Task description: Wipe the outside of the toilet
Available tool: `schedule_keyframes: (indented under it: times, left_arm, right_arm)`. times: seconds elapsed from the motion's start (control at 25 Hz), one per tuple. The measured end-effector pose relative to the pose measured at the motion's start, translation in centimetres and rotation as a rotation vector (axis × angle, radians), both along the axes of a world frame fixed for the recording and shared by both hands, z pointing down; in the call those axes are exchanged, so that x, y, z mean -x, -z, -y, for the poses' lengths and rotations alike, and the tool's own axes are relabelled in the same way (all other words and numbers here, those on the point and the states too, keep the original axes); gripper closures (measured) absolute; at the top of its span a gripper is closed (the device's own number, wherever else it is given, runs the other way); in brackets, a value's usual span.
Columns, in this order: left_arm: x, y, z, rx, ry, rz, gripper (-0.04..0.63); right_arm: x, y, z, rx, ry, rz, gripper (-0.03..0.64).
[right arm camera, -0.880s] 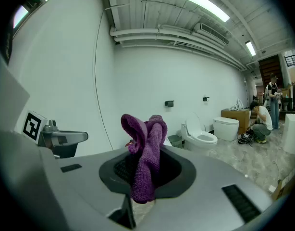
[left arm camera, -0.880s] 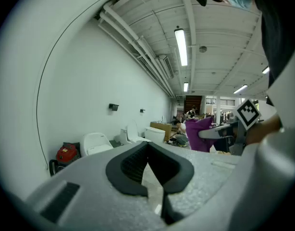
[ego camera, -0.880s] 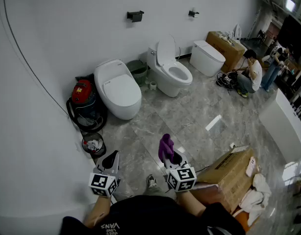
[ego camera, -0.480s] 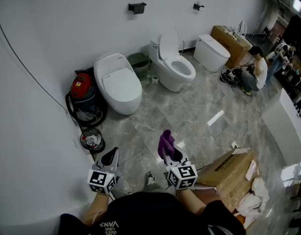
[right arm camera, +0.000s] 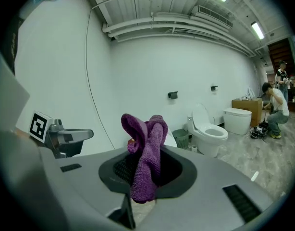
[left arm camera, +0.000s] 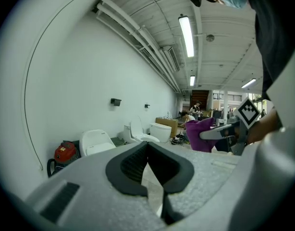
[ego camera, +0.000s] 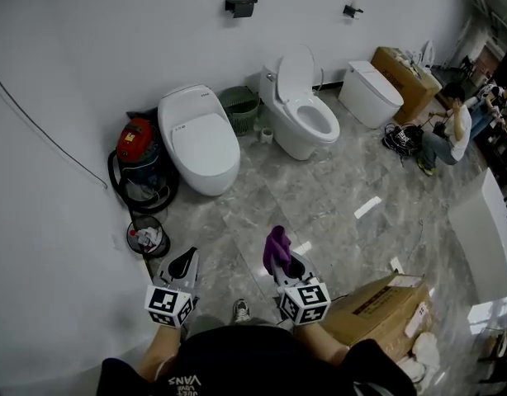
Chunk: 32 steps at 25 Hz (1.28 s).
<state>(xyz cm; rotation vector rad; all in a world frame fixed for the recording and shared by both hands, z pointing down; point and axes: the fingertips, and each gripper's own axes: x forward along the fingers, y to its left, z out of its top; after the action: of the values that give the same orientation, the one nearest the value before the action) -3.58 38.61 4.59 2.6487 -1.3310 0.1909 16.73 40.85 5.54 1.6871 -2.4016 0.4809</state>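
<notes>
Right gripper (ego camera: 283, 262), jaws clamped on a purple cloth (ego camera: 277, 246), hangs at bottom centre, well apart from the closed-lid toilet (ego camera: 200, 143) above and to its left, nose pointing down-frame, probably the one meant; empty left gripper (ego camera: 186, 264), jaws together, sits marginally nearer.

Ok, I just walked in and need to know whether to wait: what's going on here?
A person stands on the grey marble floor with a tool in each hand. The right tool is clamped on a purple cloth; the left tool is shut, empty. By the wall, a closed-lid white toilet sits nearest, beside a red vacuum cleaner. Both tools are well short of it, so no wiping yet.
</notes>
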Motion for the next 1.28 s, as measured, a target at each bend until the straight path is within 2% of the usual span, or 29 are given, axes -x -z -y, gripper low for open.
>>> schedule_keyframes:
  times: [0.2,0.44,0.88,1.04,1.28]
  left_arm:
    - [-1.4,-0.2,2.2,0.021,0.011,0.009,0.591]
    - [0.4,-0.9,5.7,0.041,0.026,-0.004,0.591]
    - [10.4,-0.2,15.9,0.032,0.024,-0.028,0.591]
    - [14.2,-1.4,19.5,0.037,0.025,-0.048,0.591]
    - [16.0,-4.5,24.7,0.068,0.026,-0.040,0.591]
  right_arm:
    - [-0.4,-0.5,3.3,0.026,0.061,-0.009,0.545]
    - [1.7,-1.3,6.9,0.060,0.087,-0.004,0.545]
    - [12.1,0.2,17.2,0.061,0.134,-0.059,0.545]
    - [15.5,0.0,21.1,0.057,0.132,-0.085,0.543]
    - [18.5,-1.2,27.4,0.024,0.166,-0.094,0.543]
